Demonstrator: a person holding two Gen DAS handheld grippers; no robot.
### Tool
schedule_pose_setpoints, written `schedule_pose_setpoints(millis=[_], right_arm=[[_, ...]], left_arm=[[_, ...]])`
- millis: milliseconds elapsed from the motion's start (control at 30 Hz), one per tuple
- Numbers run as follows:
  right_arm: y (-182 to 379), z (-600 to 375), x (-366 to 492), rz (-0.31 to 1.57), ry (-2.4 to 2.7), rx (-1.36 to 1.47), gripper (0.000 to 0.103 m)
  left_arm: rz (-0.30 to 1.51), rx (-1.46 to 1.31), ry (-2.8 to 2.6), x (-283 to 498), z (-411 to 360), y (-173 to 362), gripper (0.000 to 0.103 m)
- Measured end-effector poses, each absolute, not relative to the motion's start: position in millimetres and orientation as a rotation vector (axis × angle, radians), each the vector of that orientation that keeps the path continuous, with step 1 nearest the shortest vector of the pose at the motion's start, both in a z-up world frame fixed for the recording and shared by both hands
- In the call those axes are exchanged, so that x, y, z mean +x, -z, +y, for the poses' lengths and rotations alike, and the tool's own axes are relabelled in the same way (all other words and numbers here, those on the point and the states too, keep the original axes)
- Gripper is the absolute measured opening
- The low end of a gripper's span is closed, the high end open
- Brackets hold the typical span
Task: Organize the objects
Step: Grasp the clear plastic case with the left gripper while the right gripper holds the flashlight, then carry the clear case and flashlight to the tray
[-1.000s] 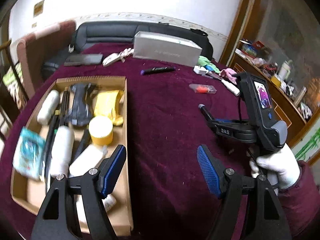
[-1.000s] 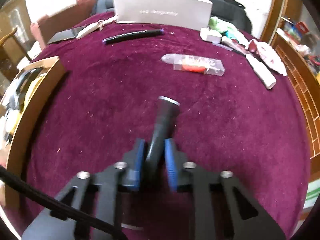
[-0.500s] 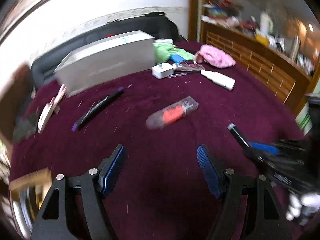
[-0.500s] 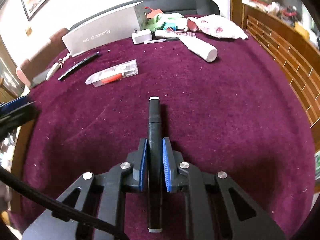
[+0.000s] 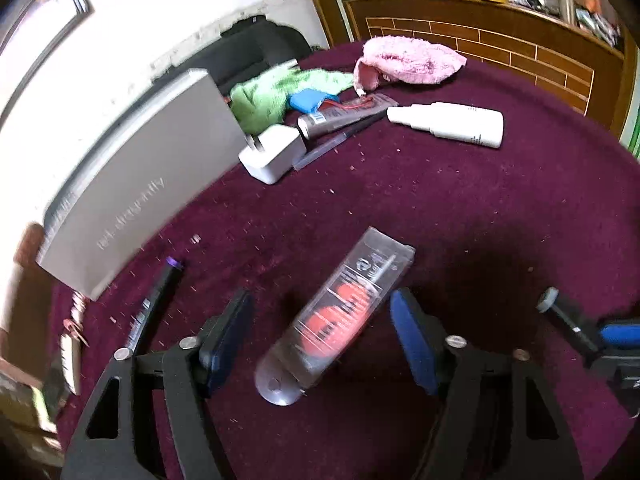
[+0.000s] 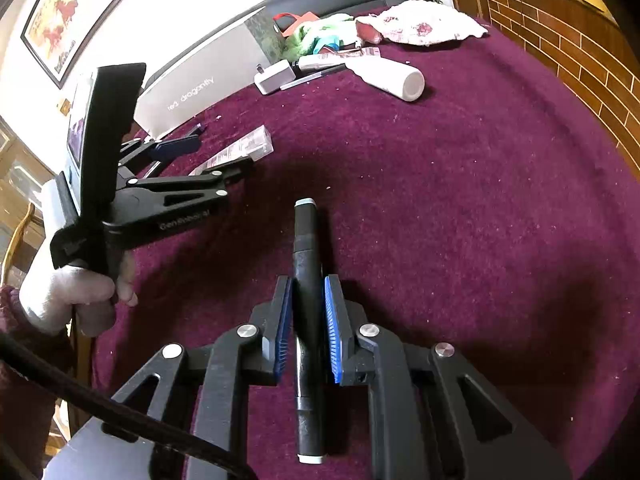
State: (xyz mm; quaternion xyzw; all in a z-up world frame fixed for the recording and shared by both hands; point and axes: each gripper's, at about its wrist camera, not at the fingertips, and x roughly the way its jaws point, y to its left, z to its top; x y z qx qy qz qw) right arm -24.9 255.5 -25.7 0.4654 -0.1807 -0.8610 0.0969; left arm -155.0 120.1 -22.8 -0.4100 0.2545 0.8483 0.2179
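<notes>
The left hand-held gripper [image 5: 320, 336] has swung from the far box to straddle, jaws wide, the clear orange-filled tube [image 5: 340, 316] on the desk [image 5: 500, 220], likely next to be picked, while the right hand-held gripper [image 6: 306, 332] still clamps the black marker [image 6: 306, 280]

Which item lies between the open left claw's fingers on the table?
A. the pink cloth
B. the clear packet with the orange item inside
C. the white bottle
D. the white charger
B: in the left wrist view the clear packet lies between the spread fingers of the left claw, while the bottle, charger and cloth lie farther back.
</notes>
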Motion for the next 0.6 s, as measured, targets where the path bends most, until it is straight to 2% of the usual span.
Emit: schedule_pose_setpoints(millis=[33,100,167,267,300,433,500,600], right_arm=[[25.7,256.2,-24.7,-0.539,2.55,1.375,0.013],[25.5,256.8,-23.9,-0.543,2.548,1.367,0.016],[24.8,256.8,-23.3,-0.545,2.542,1.353,0.021],[22.1,250.1,-22.3,-0.497,2.529,1.314,0.041],[21.5,246.6,-21.6,-0.471,2.537,1.304,0.044],[20.2,229.7,-17.8,-0.278,2.615,1.291,0.041],[20.7,225.4,-16.2,-0.181,2.688,1.308,0.017],[20.4,230.6,-16.7,-0.202,2.705,1.314,0.012]], left_arm=[[0.625,-1.173,-2.306,-155.6,117.9,21.7,0.03],[0.619,-1.187,-2.291,-147.3,117.1,21.0,0.024],[0.581,-1.201,-2.285,-139.7,112.8,20.8,0.023],[0.491,-1.213,-2.302,-122.1,96.8,14.6,0.023],[0.463,-1.21,-2.315,-115.4,90.6,10.9,0.023],[0.339,-1.172,-2.366,-72.0,55.4,-10.1,0.023],[0.289,-1.14,-2.386,-47.3,36.4,-21.3,0.023],[0.234,-1.09,-2.436,-7.0,6.9,-37.6,0.023]])
